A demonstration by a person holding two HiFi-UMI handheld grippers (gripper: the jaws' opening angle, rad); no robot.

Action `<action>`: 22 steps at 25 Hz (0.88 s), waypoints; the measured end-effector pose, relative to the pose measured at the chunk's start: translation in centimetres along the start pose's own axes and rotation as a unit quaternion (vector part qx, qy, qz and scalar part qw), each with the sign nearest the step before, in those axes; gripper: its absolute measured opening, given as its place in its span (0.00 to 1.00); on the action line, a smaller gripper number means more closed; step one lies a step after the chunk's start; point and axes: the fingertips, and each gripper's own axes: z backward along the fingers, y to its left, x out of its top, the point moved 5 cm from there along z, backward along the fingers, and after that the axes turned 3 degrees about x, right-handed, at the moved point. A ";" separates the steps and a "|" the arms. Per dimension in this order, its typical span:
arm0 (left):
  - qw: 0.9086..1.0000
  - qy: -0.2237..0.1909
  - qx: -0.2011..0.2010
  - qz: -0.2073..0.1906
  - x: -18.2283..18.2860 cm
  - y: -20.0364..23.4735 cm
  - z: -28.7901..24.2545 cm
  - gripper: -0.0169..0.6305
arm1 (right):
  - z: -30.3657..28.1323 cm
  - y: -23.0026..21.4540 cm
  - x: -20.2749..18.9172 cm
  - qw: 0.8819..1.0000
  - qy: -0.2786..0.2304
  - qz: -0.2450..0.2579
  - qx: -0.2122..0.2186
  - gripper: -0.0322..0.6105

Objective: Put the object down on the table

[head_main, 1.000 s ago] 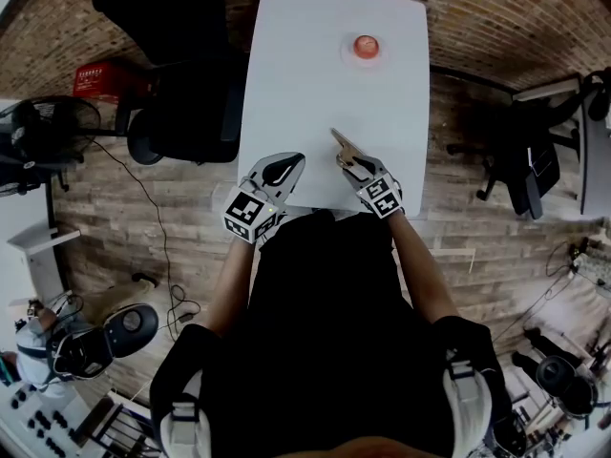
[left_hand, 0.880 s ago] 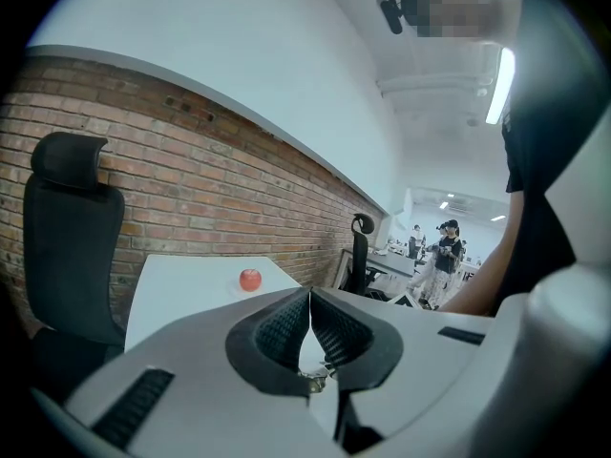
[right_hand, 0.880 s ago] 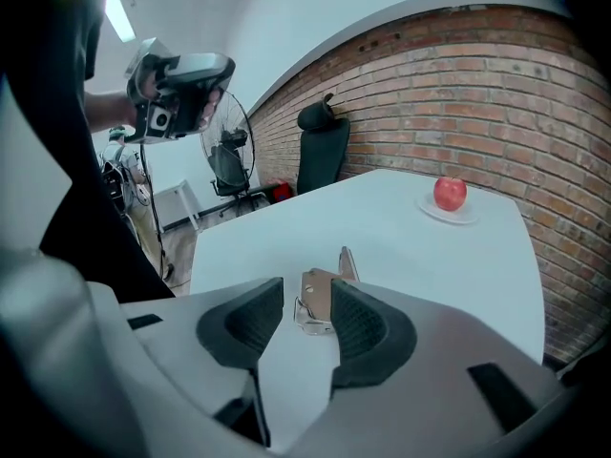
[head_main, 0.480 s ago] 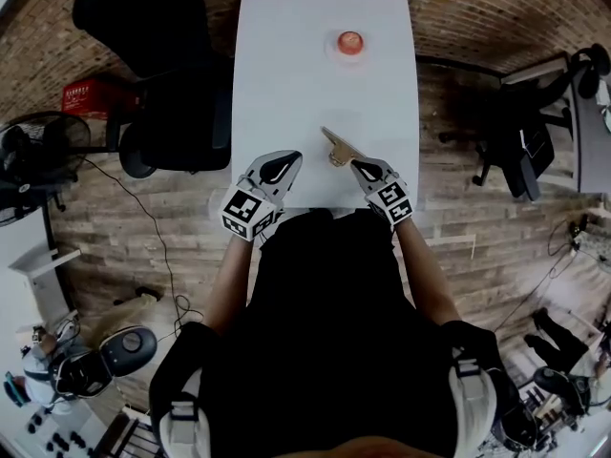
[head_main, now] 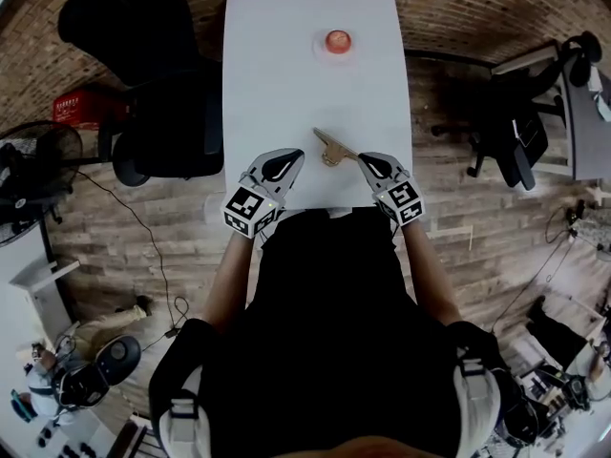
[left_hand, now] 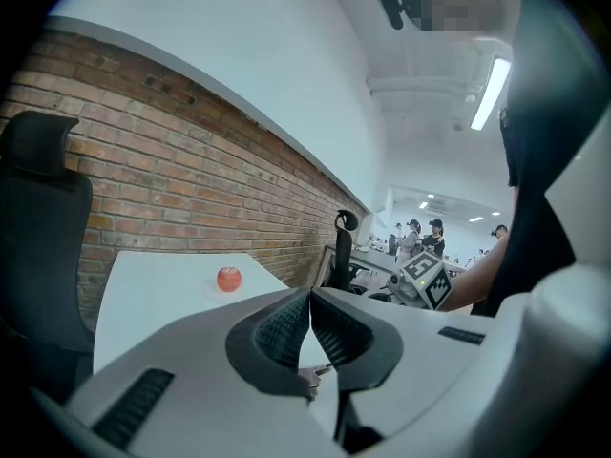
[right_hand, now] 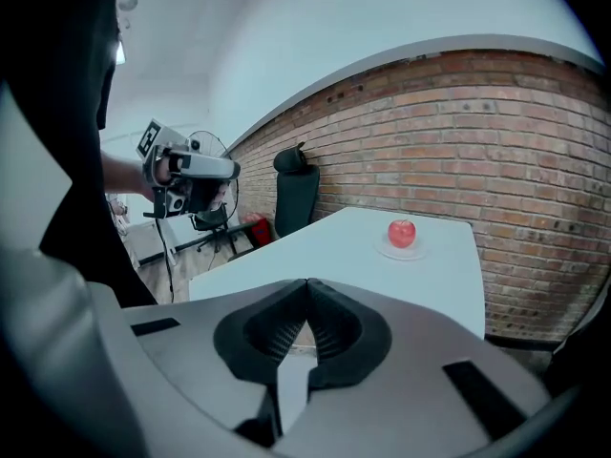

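The wooden piece (head_main: pixel 329 148) on the counter (head_main: pixel 277 65) looks light and stiff, grippable along its straight arm; left hand-held gripper (head_main: pixel 291 158) and right hand-held gripper (head_main: pixel 366 160) sit clenched, empty.
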 end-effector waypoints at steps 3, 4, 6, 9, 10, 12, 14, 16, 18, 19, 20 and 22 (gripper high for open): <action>1.000 0.000 0.001 0.002 0.0 0.0 -0.5 0.06 | 0.5 -0.6 0.0 1.000 -0.001 -0.007 -0.004 0.05; 1.000 0.001 0.002 0.004 -0.1 -0.1 -0.6 0.06 | 0.7 -0.7 0.0 1.000 -0.002 -0.007 -0.005 0.05; 1.000 0.004 0.003 0.009 -0.4 0.0 -0.7 0.06 | 1.0 -1.0 0.4 1.000 -0.004 -0.008 -0.009 0.05; 1.000 0.009 0.003 0.012 -0.9 0.2 -0.9 0.06 | 1.1 -1.6 0.7 1.000 -0.009 -0.009 -0.014 0.05; 1.000 0.010 0.004 0.013 -1.0 0.1 -1.0 0.06 | 1.1 -1.8 0.6 1.000 -0.008 -0.010 -0.015 0.05; 1.000 0.011 0.005 0.012 -1.2 -0.2 -1.2 0.06 | 1.2 -2.0 0.2 1.000 -0.005 -0.012 -0.016 0.05; 1.000 0.010 0.008 0.015 -1.3 -0.4 -1.2 0.06 | 1.2 -2.0 0.1 1.000 -0.003 -0.012 -0.016 0.05; 1.000 0.008 0.010 0.020 -1.3 -0.4 -1.0 0.06 | 1.1 -1.8 0.4 1.000 -0.004 -0.012 -0.015 0.05; 1.000 0.009 0.010 0.021 -1.3 -0.4 -1.0 0.06 | 0.8 -1.7 0.8 1.000 -0.006 -0.011 -0.015 0.05; 1.000 0.009 0.010 0.022 -1.3 -0.4 -1.0 0.06 | 0.7 -1.7 0.9 1.000 -0.008 -0.010 -0.015 0.05; 1.000 0.009 0.009 0.022 -1.3 -0.5 -1.0 0.06 | 0.7 -1.7 1.0 1.000 -0.009 -0.010 -0.015 0.05; 1.000 0.008 0.006 0.019 -1.2 -0.7 -1.0 0.06 | 0.6 -1.7 1.2 1.000 -0.010 -0.008 -0.014 0.05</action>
